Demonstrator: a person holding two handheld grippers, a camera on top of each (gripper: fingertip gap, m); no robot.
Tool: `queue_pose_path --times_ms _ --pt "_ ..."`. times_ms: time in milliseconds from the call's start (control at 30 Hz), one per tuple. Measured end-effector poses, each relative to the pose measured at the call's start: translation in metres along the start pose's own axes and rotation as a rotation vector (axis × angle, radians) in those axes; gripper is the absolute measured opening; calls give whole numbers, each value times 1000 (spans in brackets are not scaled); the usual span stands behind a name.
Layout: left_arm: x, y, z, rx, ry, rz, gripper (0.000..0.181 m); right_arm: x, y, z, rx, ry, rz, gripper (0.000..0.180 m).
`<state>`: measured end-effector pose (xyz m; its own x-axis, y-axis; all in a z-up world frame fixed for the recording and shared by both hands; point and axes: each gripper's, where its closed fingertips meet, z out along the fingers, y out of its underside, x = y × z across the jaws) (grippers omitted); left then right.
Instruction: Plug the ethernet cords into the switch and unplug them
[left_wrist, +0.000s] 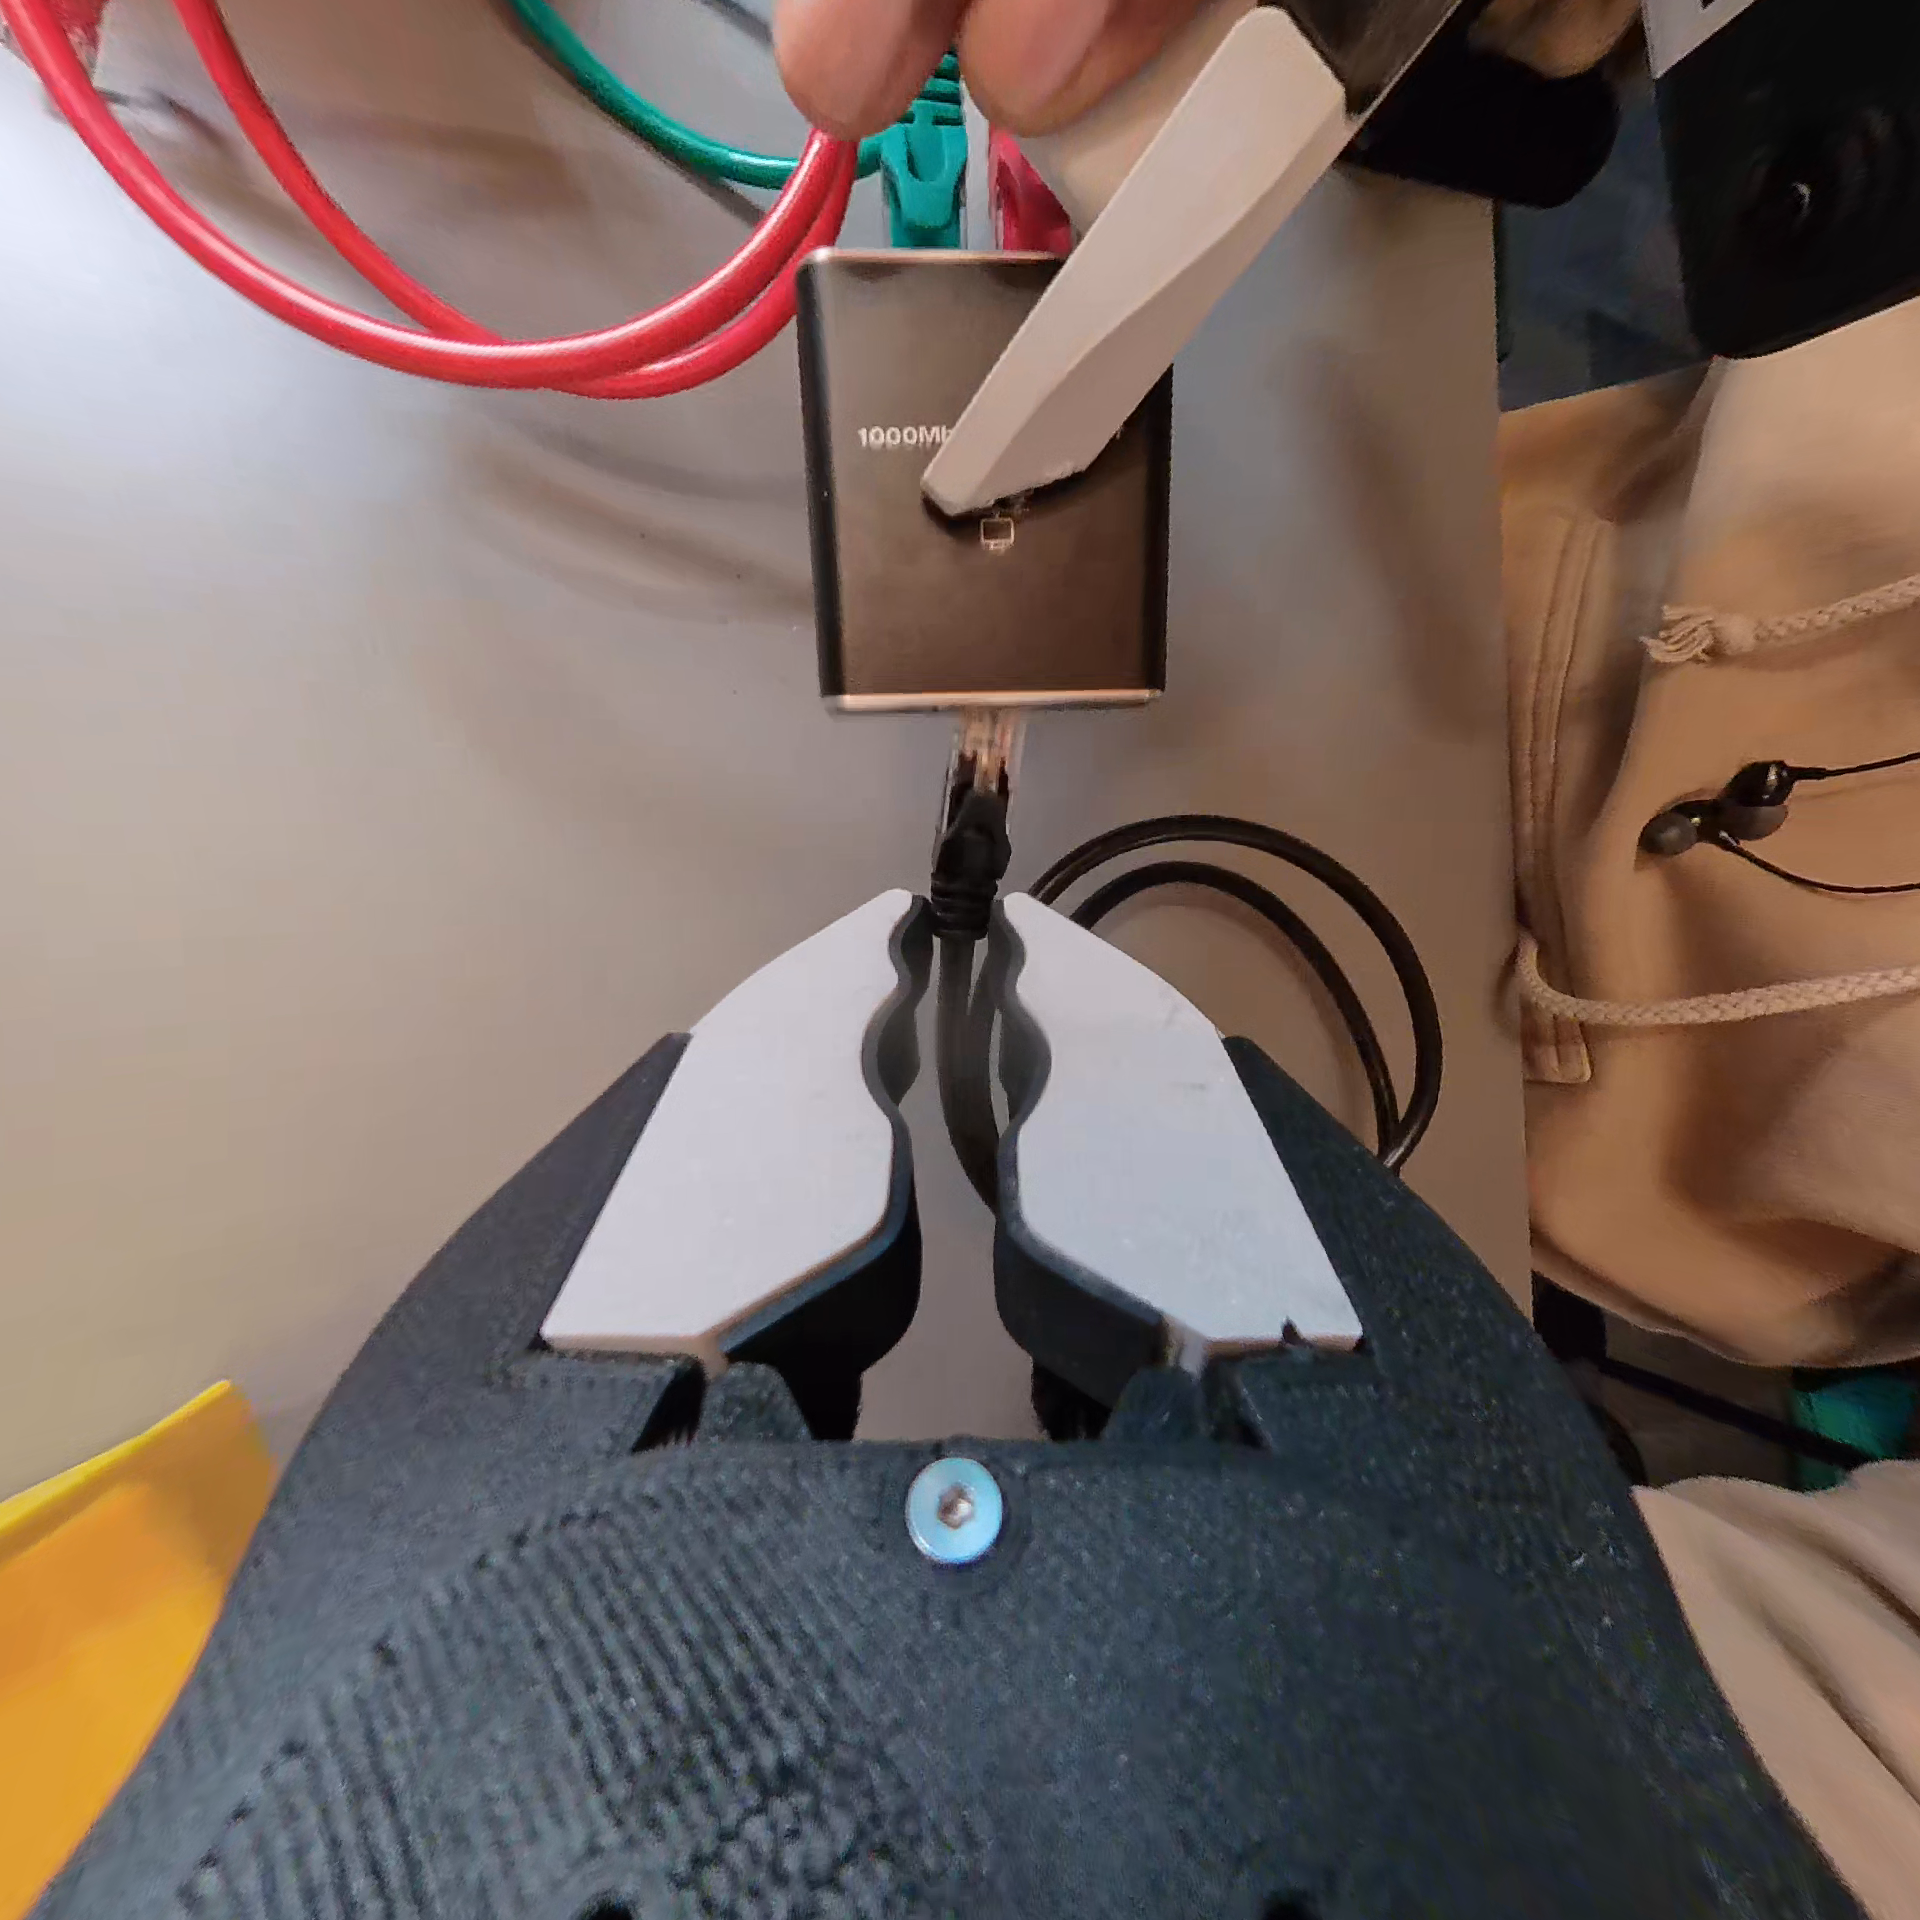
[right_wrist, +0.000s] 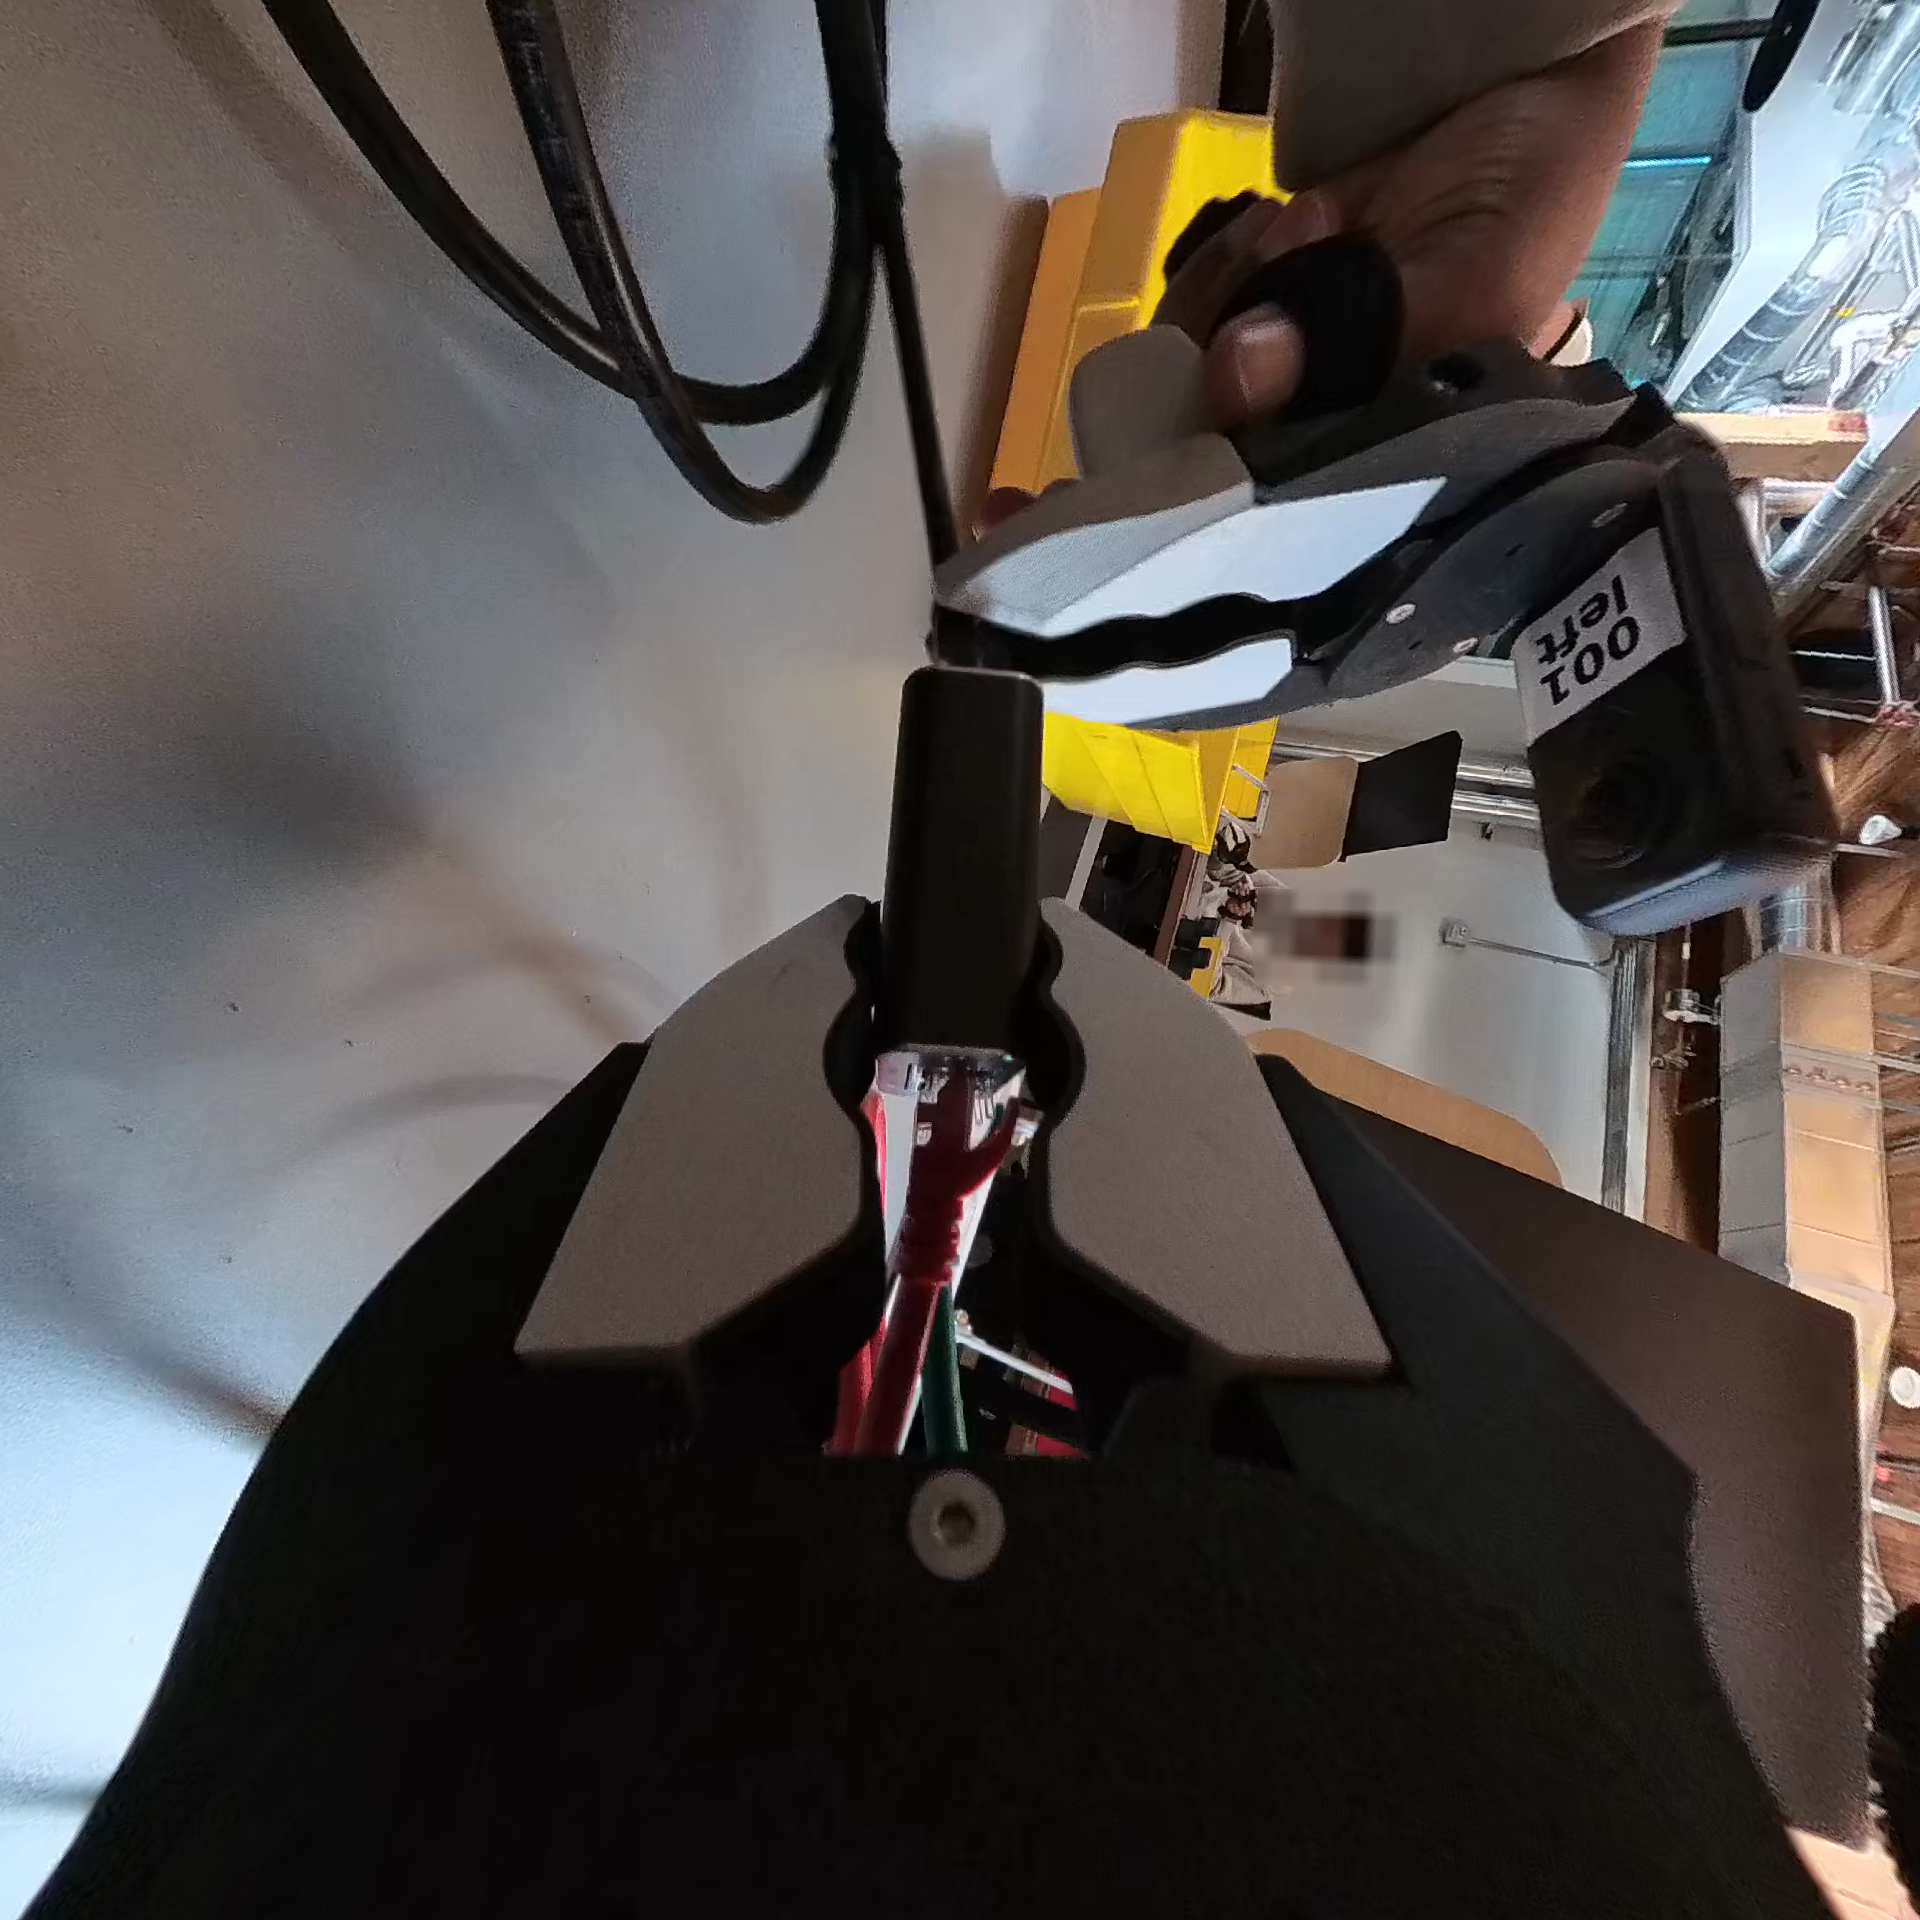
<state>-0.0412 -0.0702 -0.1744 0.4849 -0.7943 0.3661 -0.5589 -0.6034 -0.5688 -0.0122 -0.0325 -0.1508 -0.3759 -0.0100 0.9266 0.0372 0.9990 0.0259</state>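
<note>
Black cord (left_wrist: 961, 862) was clamped near its plug between tips of left gripper (left_wrist: 961, 914), plug at near port of switch (left_wrist: 987, 478). Right gripper (right_wrist: 956, 935) was closed on switch body, above white table (left_wrist: 416, 727). Red cord (left_wrist: 499, 343) and green cord (left_wrist: 914, 166) sat in far ports.

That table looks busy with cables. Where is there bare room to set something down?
The widest bare stretch of the table lies left of the switch, below the red cable and above the yellow box. It is crowded behind the switch and around the black cable loops on its right.
</note>
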Motion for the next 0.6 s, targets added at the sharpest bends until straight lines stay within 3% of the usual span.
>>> queue_pose_path --times_ms 600 --pt "34 -61 -28 355 185 -10 9 37 3 -37 112 29 255 25"
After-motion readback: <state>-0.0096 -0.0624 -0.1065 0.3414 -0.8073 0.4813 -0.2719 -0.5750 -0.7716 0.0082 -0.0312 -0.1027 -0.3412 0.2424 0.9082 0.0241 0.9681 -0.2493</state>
